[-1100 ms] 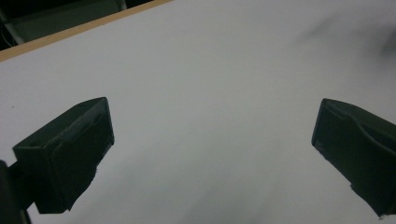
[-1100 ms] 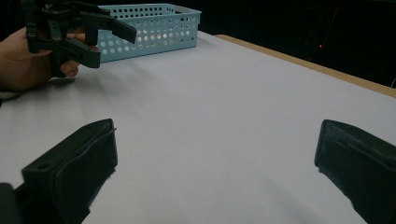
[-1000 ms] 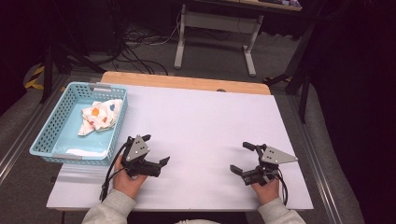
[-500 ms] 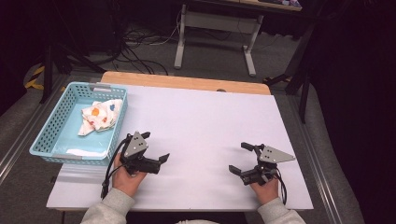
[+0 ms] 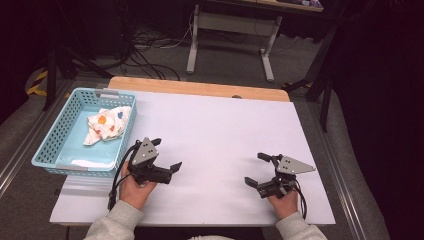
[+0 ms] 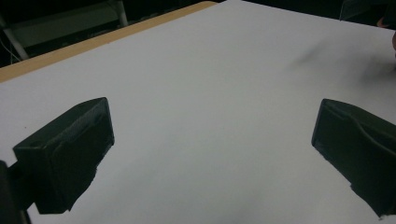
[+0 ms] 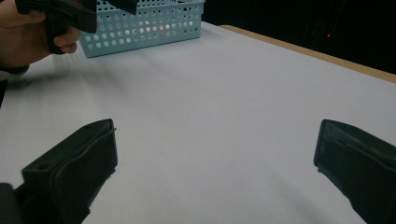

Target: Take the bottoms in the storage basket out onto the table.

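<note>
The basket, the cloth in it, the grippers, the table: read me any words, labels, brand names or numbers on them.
None can be read.
Blue basket: no label shows.
Cloth: orange and blue blotches, no lettering.
Left gripper and right gripper: plain black and grey, no markings.
White table: blank.

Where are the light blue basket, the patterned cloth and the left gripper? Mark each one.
light blue basket [image 5: 51, 134]: high view, its left wall.
patterned cloth [image 5: 107, 123]: high view, its middle.
left gripper [image 5: 165, 155]: high view, between its fingertips.
</note>
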